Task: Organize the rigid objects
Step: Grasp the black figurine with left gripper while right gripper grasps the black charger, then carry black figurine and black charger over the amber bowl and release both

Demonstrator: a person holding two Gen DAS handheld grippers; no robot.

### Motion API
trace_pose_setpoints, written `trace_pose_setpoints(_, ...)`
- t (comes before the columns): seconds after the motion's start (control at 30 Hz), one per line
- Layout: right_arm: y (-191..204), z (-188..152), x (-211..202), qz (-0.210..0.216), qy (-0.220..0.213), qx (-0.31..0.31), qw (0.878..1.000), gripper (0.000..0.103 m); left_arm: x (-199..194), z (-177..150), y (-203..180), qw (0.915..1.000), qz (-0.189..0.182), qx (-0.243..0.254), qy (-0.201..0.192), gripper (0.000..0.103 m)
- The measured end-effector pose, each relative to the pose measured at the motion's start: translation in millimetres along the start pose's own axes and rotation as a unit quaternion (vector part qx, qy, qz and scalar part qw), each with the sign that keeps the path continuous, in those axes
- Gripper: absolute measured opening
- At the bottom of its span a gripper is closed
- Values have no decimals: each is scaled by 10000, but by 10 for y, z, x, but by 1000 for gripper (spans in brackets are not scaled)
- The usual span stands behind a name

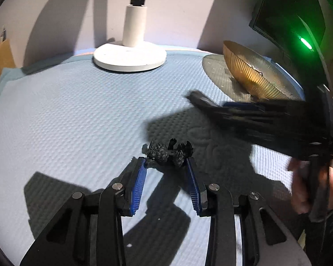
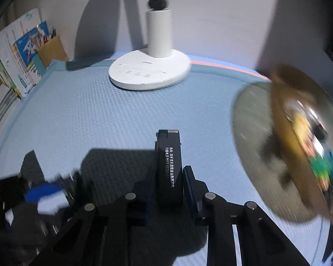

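Note:
My left gripper (image 1: pixel 166 163) holds a small black lumpy figurine (image 1: pixel 167 153) between its blue fingertips, just above the blue mat (image 1: pixel 77 115). My right gripper (image 2: pixel 168 170) is shut on a slim black lighter (image 2: pixel 169 155) with white printed text, held upright over the mat. In the left wrist view the right gripper (image 1: pixel 195 97) shows blurred at the right, near a gold ribbed bowl (image 1: pixel 250 73). The bowl (image 2: pixel 286 137) shows blurred at the right of the right wrist view, with several small items inside. The left gripper (image 2: pixel 44 190) appears blurred at lower left there.
A white lamp base (image 1: pixel 129 57) with its post stands at the back of the mat. The bowl rests on a round grey disc (image 2: pixel 253 133). Booklets and a brown holder (image 2: pixel 26 51) stand at the back left. A dark monitor (image 1: pixel 288 15) is at the back right.

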State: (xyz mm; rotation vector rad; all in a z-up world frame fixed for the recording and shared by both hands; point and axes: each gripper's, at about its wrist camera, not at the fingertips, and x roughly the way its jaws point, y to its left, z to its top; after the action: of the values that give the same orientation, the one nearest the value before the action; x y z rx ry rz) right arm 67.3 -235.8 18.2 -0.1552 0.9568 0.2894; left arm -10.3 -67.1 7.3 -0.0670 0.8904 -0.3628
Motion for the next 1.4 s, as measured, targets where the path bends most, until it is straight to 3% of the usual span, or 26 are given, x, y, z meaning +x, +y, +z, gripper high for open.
trace_pose_setpoints(0.23, -275, -709, -415, 196, -31, 539, 9984, 24, -115, -173, 92, 9996, -159, -212, 48, 33)
trace_pose_setpoints(0.37, -256, -933, -477, 245, 52, 495, 9985, 26, -85, -194, 41, 9999, 43, -127, 109, 34)
trace_pose_setpoints(0.5, -245, -945, -539, 332, -28, 568, 9978, 53, -115, -190, 53, 9997, 119, -191, 118, 56)
trace_pose_setpoints(0.57, -215, -898, -523, 187, -71, 533, 9984, 54, -113, -173, 81, 9992, 269, -273, 105, 66)
trace_pose_setpoints(0.7, -193, -760, -344, -135, 48, 491, 9987, 54, -39, -104, 63, 9987, 434, -209, 165, 66)
trace_pose_setpoints(0.77, -130, -724, -326, -342, -17, 374, 9987, 45, 3, -82, 10, 9983, 546, -32, 180, 65)
trace_pose_setpoints(0.83, -60, -722, -332, -372, -40, 237, 9990, 27, 29, -73, -37, 9978, 635, 114, 151, 53)
trace_pose_setpoints(0.87, -25, -729, -338, -364, -48, 158, 9992, 25, 37, -65, -68, 9977, 640, 195, 126, 38)
trace_pose_setpoints(0.97, 50, -747, -355, -229, -46, 30, 9997, 24, 41, -42, -143, 9977, 580, 323, 102, 37)
trace_pose_setpoints(1.07, -35, -783, -443, 444, -42, 329, 9985, 24, -27, -4, -240, 9984, 374, 421, -48, 37)
trace_pose_setpoints(1.13, -160, -783, -566, 663, -151, 570, 9961, 24, -88, 66, -306, 9986, 254, 441, -145, 37)
trace_pose_setpoints(1.3, -561, -660, -1090, 440, -775, 1011, 9909, 24, -278, 487, -589, 9960, -121, 670, -583, 37)
trace_pose_setpoints(1.4, -973, -541, -1440, -168, -1218, 1381, 9828, 24, -294, 823, -835, 9928, -318, 859, -772, 37)
